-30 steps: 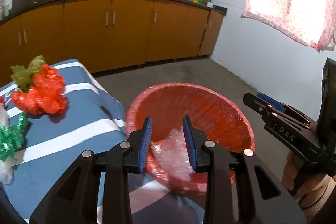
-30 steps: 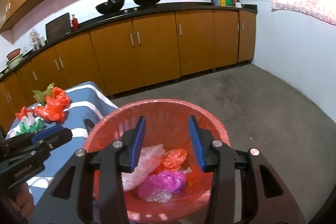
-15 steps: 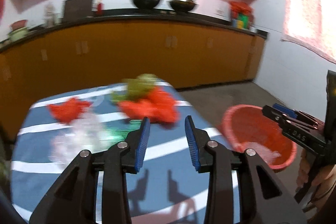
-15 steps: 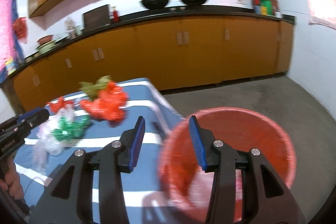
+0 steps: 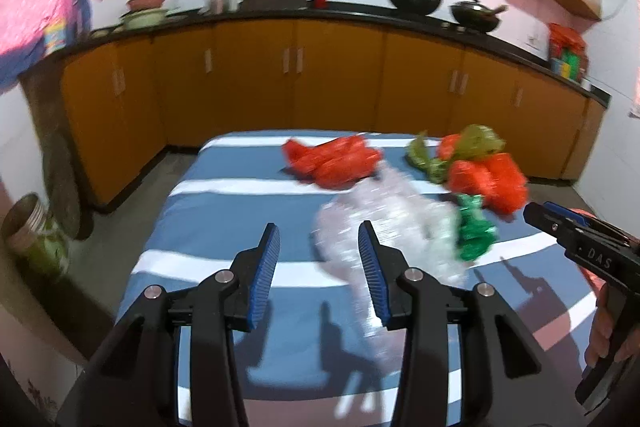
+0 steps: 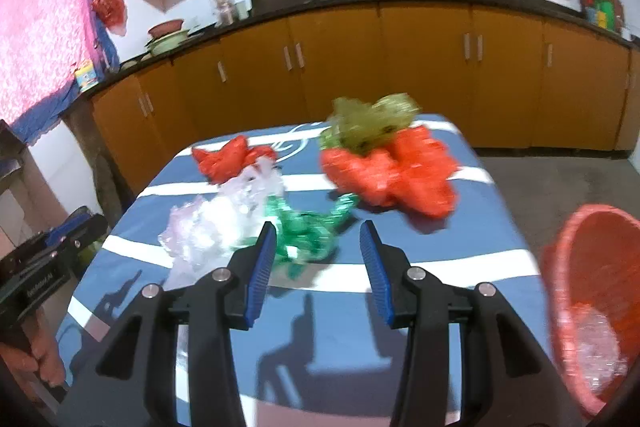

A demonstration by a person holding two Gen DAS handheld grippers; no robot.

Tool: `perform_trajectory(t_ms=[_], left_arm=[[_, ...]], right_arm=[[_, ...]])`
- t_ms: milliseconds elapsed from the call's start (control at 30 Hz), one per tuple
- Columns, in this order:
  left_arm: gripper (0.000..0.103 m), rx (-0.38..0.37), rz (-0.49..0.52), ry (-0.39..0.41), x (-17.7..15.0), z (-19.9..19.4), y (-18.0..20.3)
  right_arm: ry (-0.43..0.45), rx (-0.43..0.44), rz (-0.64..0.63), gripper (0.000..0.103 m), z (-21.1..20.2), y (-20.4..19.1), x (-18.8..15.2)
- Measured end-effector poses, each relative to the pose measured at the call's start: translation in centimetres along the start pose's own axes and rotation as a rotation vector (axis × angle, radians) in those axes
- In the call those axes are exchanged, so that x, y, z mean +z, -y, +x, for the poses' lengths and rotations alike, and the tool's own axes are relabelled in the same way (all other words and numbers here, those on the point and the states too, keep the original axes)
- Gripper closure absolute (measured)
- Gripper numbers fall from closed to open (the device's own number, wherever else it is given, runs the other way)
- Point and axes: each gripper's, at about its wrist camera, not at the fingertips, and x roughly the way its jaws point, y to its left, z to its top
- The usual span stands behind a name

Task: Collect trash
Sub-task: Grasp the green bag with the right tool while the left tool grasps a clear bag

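From the left wrist camera, the left gripper [image 5: 318, 255] has its blue fingers [image 5: 266, 267] apart with nothing between them; they have just been opening. It points down at the striped tabletop [image 5: 224, 219]. The clear plastic wrap [image 5: 384, 227] lies at about 1 o'clock from the fingers, just beyond the right one, its long axis running from 7 to 1 o'clock. The green wrapper [image 5: 474, 231] touches its right side. Farther at 12 o'clock is a red bag [image 5: 332, 159], and at 2 o'clock a red and olive bundle [image 5: 480, 167].

From the right wrist camera, the right gripper [image 6: 318, 255] is also open and empty, tilted down. The green wrapper [image 6: 308, 227] sits straight ahead at 12 o'clock, close to the fingertips. The clear wrap [image 6: 216, 223] is at 10 o'clock, the red and olive bundle [image 6: 392, 171] at 1 o'clock. The red basket [image 6: 592, 291] waits at 3 o'clock beside the tabletop. I judge each hand is nearer to its own piece.
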Motion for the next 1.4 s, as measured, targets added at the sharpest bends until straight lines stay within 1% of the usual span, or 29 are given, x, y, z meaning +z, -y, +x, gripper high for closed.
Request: perform_trajectory(t_ms=[67,167,300,333,400,433,467,533,700,833,900,967,1100,1133,1233,1267,1333,1367,1400], left_arm=[[0.057,0.012,-0.023,-0.006,-0.2,0.3,-1.1],[0.056,0.017,-0.046,-0.01,-0.5,0.7,-2.3],[0.056,0.009,-0.055,-0.016,-0.7,1.4,-2.6],[0.056,0.002,-0.054,-0.019,-0.7,1.6,-2.5],[0.056,-0.007,-0.052,-0.023,-0.9,2.0,-2.4],[0.056,-0.017,-0.053,-0.027,-0.8,2.2,-2.2],[0.055,-0.025,-0.054,-0.031,-0.8,2.5,-2.0],[0.053,-0.041,-0.05,-0.037,-0.7,3.0,-1.7],[0.048,-0.073,-0.037,-0.051,-0.4,4.3,-0.8],[0.041,-0.097,-0.022,-0.065,0.0,5.5,0.1],[0.041,-0.097,-0.002,-0.076,0.1,6.1,0.6],[0.041,-0.092,0.02,-0.105,-0.1,6.9,0.9],[0.041,-0.095,0.015,-0.16,-0.3,8.1,0.7],[0.041,-0.099,0.004,-0.167,-0.3,8.2,0.6],[0.054,-0.107,0.013,-0.192,-0.3,8.7,0.8],[0.055,-0.11,0.023,-0.203,-0.4,8.9,1.0],[0.062,-0.118,0.037,-0.215,-0.4,9.1,1.3],[0.064,-0.117,0.042,-0.224,-0.5,9.2,1.5],[0.068,-0.119,0.041,-0.23,-0.5,9.3,1.5]], right_arm=[[-0.017,0.006,-0.003,0.059,1.2,-0.9,0.2],[-0.03,0.002,-0.014,0.059,2.6,-1.9,0.4],[-0.053,-0.031,-0.051,0.059,4.5,-2.9,0.4],[-0.063,-0.038,-0.057,0.061,4.9,-2.9,0.4],[-0.09,-0.049,-0.058,0.07,5.6,-2.6,0.1],[-0.104,-0.053,-0.058,0.082,5.9,-2.5,-0.1],[-0.119,-0.058,-0.059,0.089,6.1,-2.3,-0.3],[-0.116,-0.063,-0.059,0.093,5.8,-1.8,-0.7],[-0.06,-0.07,-0.042,0.096,3.9,-0.5,-1.0],[-0.046,-0.069,-0.034,0.096,3.2,0.2,-0.7],[-0.043,-0.068,-0.032,0.096,3.0,0.4,-0.6],[-0.043,-0.065,-0.031,0.096,2.8,0.6,-0.6],[-0.042,-0.068,-0.033,0.096,2.7,0.8,-0.6],[-0.042,-0.067,-0.032,0.096,2.7,0.8,-0.6],[-0.042,-0.067,-0.03,0.096,2.6,0.9,-0.7],[-0.042,-0.066,-0.03,0.096,2.6,0.9,-0.7],[-0.042,-0.067,-0.031,0.096,2.6,0.9,-0.7],[-0.042,-0.066,-0.03,0.096,2.5,0.9,-0.7],[-0.041,-0.067,-0.03,0.096,2.5,0.9,-0.7]])
